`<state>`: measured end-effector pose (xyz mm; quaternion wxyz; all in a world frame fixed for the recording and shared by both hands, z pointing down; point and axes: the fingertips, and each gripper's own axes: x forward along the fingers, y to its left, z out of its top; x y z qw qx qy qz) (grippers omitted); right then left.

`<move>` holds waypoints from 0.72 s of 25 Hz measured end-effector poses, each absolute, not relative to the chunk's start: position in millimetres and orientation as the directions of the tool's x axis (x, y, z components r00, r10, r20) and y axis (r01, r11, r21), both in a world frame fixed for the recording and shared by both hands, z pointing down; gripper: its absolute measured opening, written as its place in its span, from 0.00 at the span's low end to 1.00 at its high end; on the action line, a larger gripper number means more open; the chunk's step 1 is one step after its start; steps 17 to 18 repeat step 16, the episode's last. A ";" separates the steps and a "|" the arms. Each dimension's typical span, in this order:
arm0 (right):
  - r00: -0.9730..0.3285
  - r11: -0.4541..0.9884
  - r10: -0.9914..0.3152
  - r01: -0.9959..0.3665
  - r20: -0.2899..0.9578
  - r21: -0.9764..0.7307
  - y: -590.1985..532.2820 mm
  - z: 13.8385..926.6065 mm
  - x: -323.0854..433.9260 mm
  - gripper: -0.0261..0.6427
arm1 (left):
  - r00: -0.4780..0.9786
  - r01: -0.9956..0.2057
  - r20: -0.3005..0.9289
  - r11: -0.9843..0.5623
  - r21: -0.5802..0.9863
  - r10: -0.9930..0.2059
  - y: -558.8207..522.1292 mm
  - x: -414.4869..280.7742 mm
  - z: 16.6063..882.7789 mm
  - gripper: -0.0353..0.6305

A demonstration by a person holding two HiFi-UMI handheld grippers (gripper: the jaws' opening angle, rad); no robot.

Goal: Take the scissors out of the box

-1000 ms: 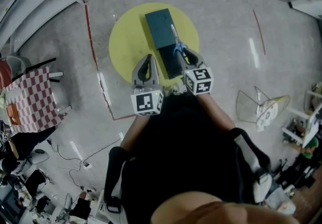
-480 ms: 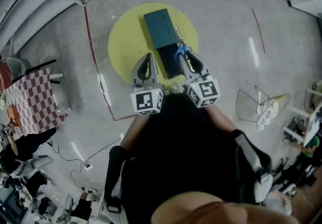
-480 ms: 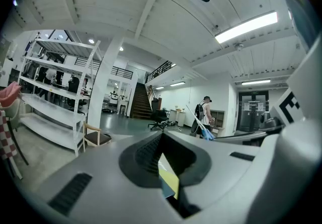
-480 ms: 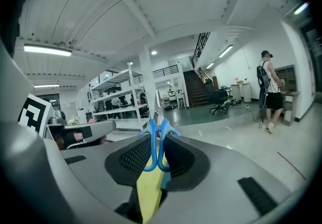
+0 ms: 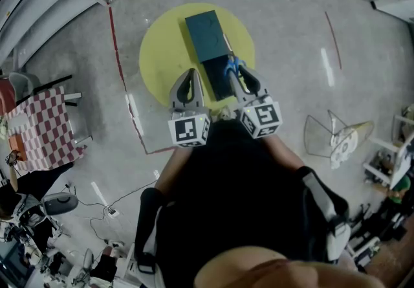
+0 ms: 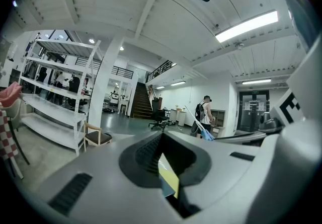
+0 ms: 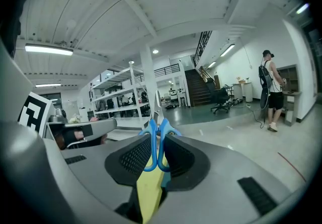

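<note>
1. Head view: the right gripper is clamping the blue handles of the scissors. The blades are pointing forward past its jaw tips, along the right edge of the dark teal box. The box is lying just left of those tips on the round yellow table, ahead of and between the two grippers. The left gripper is hanging just left of the box, its jaws meeting at the tips with nothing in them. A marker cube is riding at the rear of each gripper, close to the person's dark-clad torso.

2. Left gripper view: the left gripper is showing its jaws closed on each other and empty, with a strip of yellow table visible below through the slot behind them. Off to its right, the scissors are showing at the tip of the right gripper. Beyond, a person is standing with a backpack. White shelving and a wooden chair are standing to the left.

3. Right gripper view: the right gripper is pressing its pads on the two blue handle loops of the scissors. The blades are rising beyond the jaw tips, and the yellow table is showing beneath. The left gripper is hanging to its left.
</note>
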<state>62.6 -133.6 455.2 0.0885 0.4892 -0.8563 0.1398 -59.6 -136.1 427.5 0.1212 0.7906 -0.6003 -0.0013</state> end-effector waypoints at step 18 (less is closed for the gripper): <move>-0.521 0.496 -0.804 -0.854 0.288 -0.159 -133.8 459.7 59.7 0.16 | 0.279 -0.949 0.144 -0.249 0.193 -0.949 -137.2 -57.8 431.2 0.05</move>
